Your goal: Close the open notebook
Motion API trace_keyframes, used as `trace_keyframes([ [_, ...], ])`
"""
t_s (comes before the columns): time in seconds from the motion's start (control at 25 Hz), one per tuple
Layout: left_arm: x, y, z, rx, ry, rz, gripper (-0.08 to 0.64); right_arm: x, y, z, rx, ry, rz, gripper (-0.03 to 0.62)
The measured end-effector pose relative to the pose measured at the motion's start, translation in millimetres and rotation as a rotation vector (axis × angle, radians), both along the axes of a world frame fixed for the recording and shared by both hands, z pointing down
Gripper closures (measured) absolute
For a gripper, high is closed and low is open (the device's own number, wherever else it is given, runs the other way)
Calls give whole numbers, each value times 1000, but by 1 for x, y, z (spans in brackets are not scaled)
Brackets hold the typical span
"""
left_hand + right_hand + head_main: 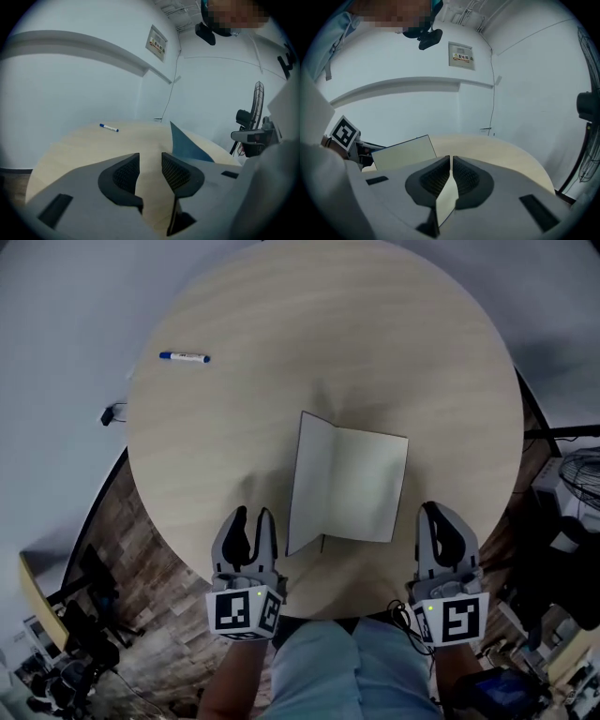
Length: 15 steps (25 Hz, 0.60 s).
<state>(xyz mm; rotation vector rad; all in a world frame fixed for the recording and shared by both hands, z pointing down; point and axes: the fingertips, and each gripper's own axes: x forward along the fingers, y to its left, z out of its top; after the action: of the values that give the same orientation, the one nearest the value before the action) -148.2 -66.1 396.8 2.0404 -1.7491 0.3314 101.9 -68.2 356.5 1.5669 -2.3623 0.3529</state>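
Note:
The notebook (361, 486) lies open near the front of the round wooden table (281, 324). Its right leaf rests flat, cream page up, while its left leaf (305, 479) stands partly raised. My left gripper (253, 514) hovers just left of that raised leaf, apart from it, jaws open and nothing between them. In the left gripper view (150, 157) the leaf's blue outer cover (187, 145) rises ahead to the right. My right gripper (436, 510) sits just right of the flat page, shut and empty. The right gripper view (451, 159) shows the raised leaf (403, 152) at the left.
A white marker pen with a blue cap (185, 357) lies at the table's far left and also shows in the left gripper view (108, 127). A standing fan (581, 474) and other gear crowd the floor on the right. Chairs stand at lower left.

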Motion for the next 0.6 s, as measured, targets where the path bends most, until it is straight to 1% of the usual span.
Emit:
trace_keyframes([
  [0.12,23,-8,3,-11,-1,68,394,6,4,7,-16,-7,27,543],
  [0.24,51,-8,-3,-11,-5,129,394,20,10,4,-13,-21,55,543],
  [0.48,97,0,-11,-10,-19,219,397,52,23,-3,2,-36,106,543],
  [0.6,116,7,-6,-21,-23,261,417,66,33,0,1,-41,135,543],
])
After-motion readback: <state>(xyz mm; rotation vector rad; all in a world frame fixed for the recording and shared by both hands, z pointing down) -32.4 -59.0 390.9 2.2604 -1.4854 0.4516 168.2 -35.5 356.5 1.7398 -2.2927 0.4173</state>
